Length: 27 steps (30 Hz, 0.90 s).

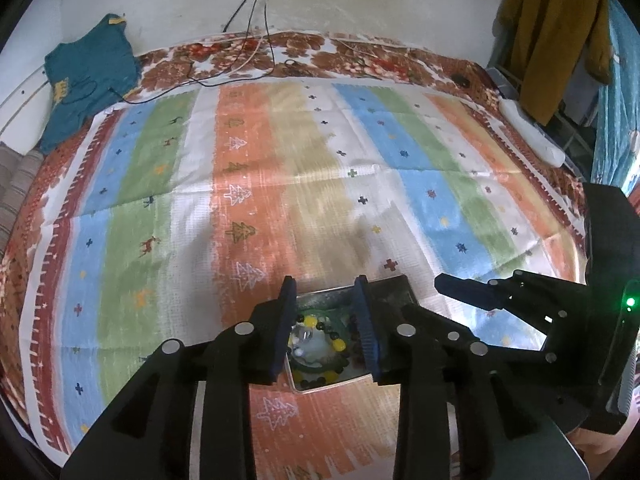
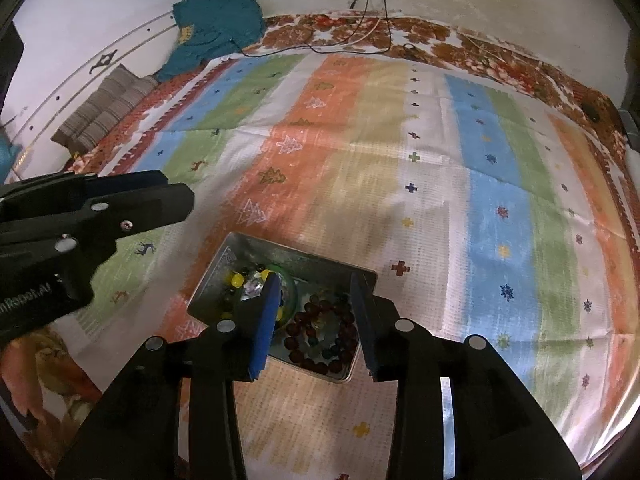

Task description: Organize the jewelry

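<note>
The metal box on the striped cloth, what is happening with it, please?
A person holds two black grippers above a shallow rectangular metal tin on the striped cloth. The tin contains a dark red bead bracelet, a yellow-and-dark bead bracelet and a green bangle. The left gripper and right gripper both have their fingers apart, holding nothing.

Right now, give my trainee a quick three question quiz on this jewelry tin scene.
1. True or false: the tin sits on a striped cloth.
2. Which bracelet lies between the right tongs: A dark red beads, B silver chain, C pearls?
3. Is anything gripped by the left tongs?

Key: 1 true. 2 A. 3 No, both tongs are open above the tin, holding nothing.
</note>
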Each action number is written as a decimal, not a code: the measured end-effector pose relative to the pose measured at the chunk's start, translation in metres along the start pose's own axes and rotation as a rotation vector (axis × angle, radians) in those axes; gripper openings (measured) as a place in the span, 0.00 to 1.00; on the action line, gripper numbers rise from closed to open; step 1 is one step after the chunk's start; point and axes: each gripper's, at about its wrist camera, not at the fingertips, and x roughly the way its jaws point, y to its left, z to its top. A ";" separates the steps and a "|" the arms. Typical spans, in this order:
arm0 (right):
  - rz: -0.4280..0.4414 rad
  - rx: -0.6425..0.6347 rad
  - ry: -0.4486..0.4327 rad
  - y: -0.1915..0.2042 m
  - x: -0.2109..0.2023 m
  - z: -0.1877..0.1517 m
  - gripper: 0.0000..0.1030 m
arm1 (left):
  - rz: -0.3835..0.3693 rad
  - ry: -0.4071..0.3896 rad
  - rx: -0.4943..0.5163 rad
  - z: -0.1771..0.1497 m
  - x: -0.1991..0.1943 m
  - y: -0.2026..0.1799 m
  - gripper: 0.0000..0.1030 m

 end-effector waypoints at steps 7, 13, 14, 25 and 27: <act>0.004 0.002 -0.020 0.000 -0.014 -0.007 0.47 | -0.020 -0.024 0.002 -0.017 -0.020 0.003 0.41; 0.019 0.017 -0.029 0.000 -0.028 -0.016 0.52 | -0.021 -0.034 0.007 -0.030 -0.031 0.007 0.49; 0.020 0.020 -0.037 -0.001 -0.032 -0.017 0.55 | -0.022 -0.035 0.009 -0.032 -0.033 0.007 0.52; 0.000 0.021 -0.081 -0.005 -0.060 -0.035 0.71 | -0.043 -0.037 0.029 -0.056 -0.044 0.003 0.65; 0.000 0.014 -0.086 -0.004 -0.064 -0.038 0.75 | -0.041 -0.034 0.035 -0.061 -0.045 0.003 0.66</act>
